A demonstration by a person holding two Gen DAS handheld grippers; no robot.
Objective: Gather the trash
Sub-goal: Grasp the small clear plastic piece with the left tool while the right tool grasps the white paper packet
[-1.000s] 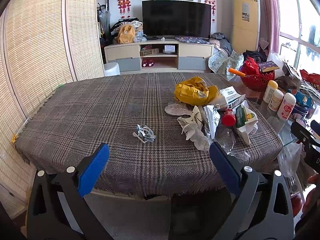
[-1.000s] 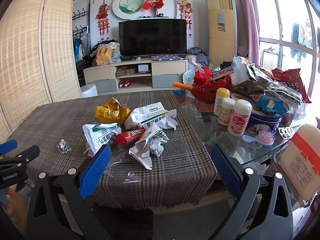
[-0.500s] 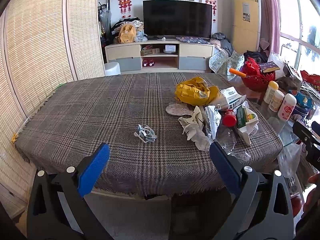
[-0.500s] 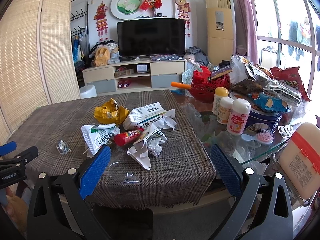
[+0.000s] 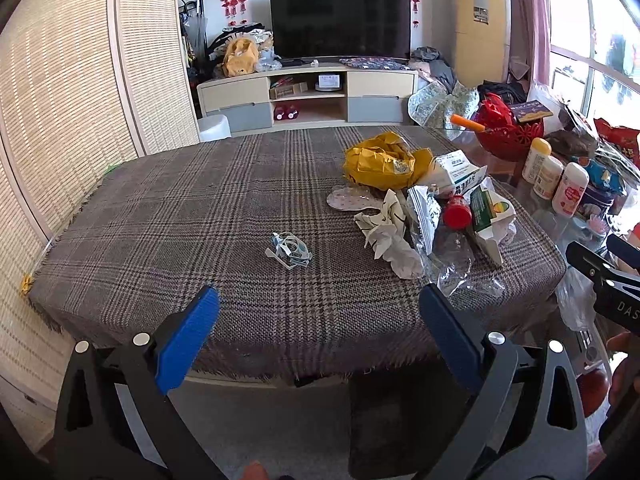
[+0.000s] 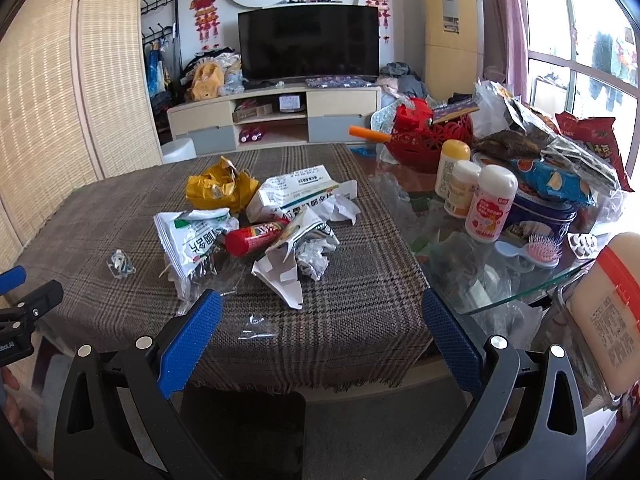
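Trash lies on a plaid-covered table [image 5: 168,216]. A small crumpled clear wrapper [image 5: 289,249] lies alone near the middle; it also shows in the right wrist view [image 6: 120,264]. A pile at the right holds a yellow bag [image 5: 384,160], a white medicine box [image 6: 298,192], a red tube [image 6: 256,236], a torn packet [image 6: 188,240] and crumpled paper [image 5: 390,236]. My left gripper [image 5: 318,312] is open and empty, short of the table's near edge. My right gripper [image 6: 320,316] is open and empty, in front of the pile.
A glass table top [image 6: 500,280] at the right carries several bottles [image 6: 490,208], a red basket [image 6: 432,140], snack bags [image 6: 560,176] and a hairbrush [image 6: 536,250]. A TV stand [image 5: 308,96] is behind. A bamboo screen [image 5: 60,100] stands at the left.
Both grippers have eased slightly toward the table. Both stay open and the trash has not moved.
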